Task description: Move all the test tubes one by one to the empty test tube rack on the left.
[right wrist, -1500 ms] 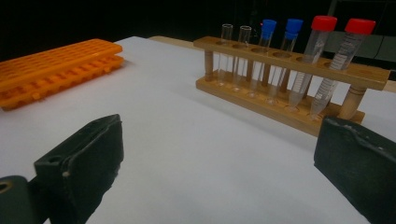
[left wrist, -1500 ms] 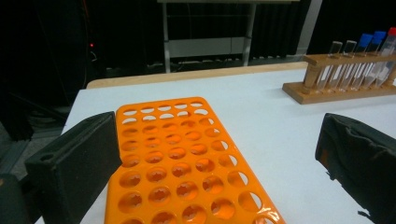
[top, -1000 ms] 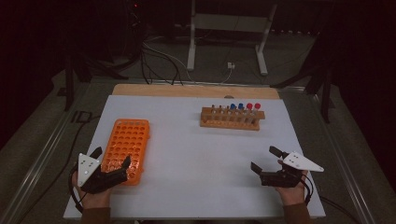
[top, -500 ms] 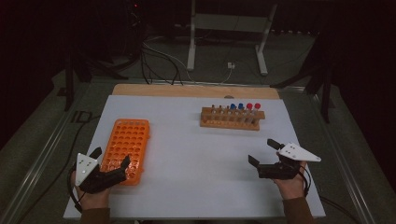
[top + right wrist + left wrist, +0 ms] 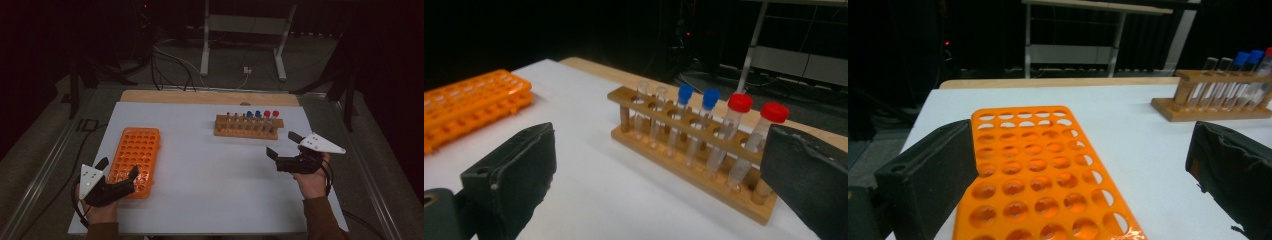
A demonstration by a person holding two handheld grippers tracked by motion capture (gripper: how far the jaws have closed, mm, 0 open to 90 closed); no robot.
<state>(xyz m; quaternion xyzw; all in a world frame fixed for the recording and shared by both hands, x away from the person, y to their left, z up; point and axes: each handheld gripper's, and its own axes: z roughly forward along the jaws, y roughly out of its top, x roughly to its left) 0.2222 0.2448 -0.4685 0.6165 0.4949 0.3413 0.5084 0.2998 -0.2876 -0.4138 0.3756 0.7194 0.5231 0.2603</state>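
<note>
From the high view, the orange rack point(image 5: 135, 161) lies flat at the white table's point(image 5: 210, 190) left, long axis running away from the person; the wooden rack point(image 5: 247, 127) stands crosswise farther right, dark floor and cables beyond. The left gripper point(image 5: 117, 175), low, spread and empty, straddles the orange rack's near corner. In the left gripper view, that rack point(image 5: 1038, 175) stretches ahead between wide jaws. In the right gripper view, the right gripper point(image 5: 659, 190) gapes empty toward the tubes point(image 5: 704, 130).
</note>
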